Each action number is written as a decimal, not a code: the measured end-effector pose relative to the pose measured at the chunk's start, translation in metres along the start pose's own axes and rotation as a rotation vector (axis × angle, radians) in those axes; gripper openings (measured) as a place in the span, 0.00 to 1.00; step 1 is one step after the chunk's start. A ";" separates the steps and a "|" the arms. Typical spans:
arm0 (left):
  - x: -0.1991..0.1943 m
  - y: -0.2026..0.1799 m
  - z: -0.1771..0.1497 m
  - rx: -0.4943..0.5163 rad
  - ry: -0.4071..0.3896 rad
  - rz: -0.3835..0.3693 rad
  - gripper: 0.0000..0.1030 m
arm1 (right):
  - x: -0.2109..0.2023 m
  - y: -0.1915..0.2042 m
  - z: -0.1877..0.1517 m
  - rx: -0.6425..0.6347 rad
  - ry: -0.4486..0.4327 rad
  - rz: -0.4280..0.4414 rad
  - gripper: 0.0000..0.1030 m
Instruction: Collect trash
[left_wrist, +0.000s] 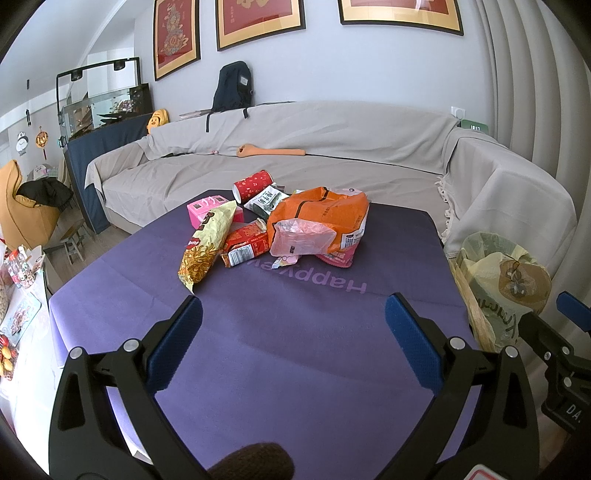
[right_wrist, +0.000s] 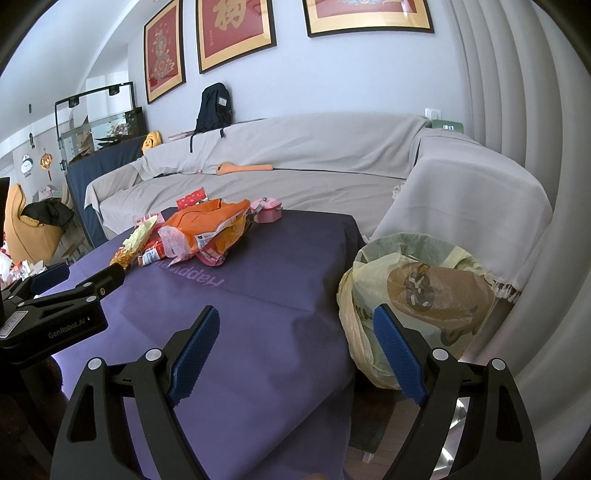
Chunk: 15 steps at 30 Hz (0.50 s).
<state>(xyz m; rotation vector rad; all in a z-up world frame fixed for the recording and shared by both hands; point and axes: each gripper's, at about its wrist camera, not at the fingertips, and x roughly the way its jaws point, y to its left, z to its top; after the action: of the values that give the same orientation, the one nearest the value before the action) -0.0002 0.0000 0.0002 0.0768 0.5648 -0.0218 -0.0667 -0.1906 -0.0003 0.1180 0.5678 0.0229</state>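
- Only my right view showed the pink lidded box (right_wrist: 266, 213) behind the crinkled orange bag (right_wrist: 207, 225).
- My left claw (left_wrist: 293, 306) and right claw (right_wrist: 295, 325) both gaped wide, empty.
- Glossy wrappers (left_wrist: 207, 243) lay heaped mid-tablecloth (left_wrist: 295, 350); the bin's thin yellow liner (right_wrist: 373, 295) sat beside the table.

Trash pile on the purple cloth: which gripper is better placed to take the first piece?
Probably left. The left gripper is open and faces the trash pile head-on; the right gripper, also open, points toward the lined bin.
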 end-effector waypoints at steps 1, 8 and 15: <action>0.000 0.000 0.000 0.000 0.000 0.000 0.91 | 0.000 0.000 0.000 0.000 0.001 0.001 0.79; 0.003 0.001 0.002 -0.007 0.014 -0.011 0.91 | 0.002 -0.004 0.001 0.007 0.008 0.001 0.79; 0.028 0.011 0.024 -0.027 0.035 -0.072 0.91 | 0.017 -0.013 0.028 -0.032 -0.044 -0.052 0.79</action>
<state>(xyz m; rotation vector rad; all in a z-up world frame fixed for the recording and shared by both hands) 0.0369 0.0086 0.0058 0.0301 0.6025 -0.0827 -0.0373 -0.2059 0.0120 0.0722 0.5260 -0.0208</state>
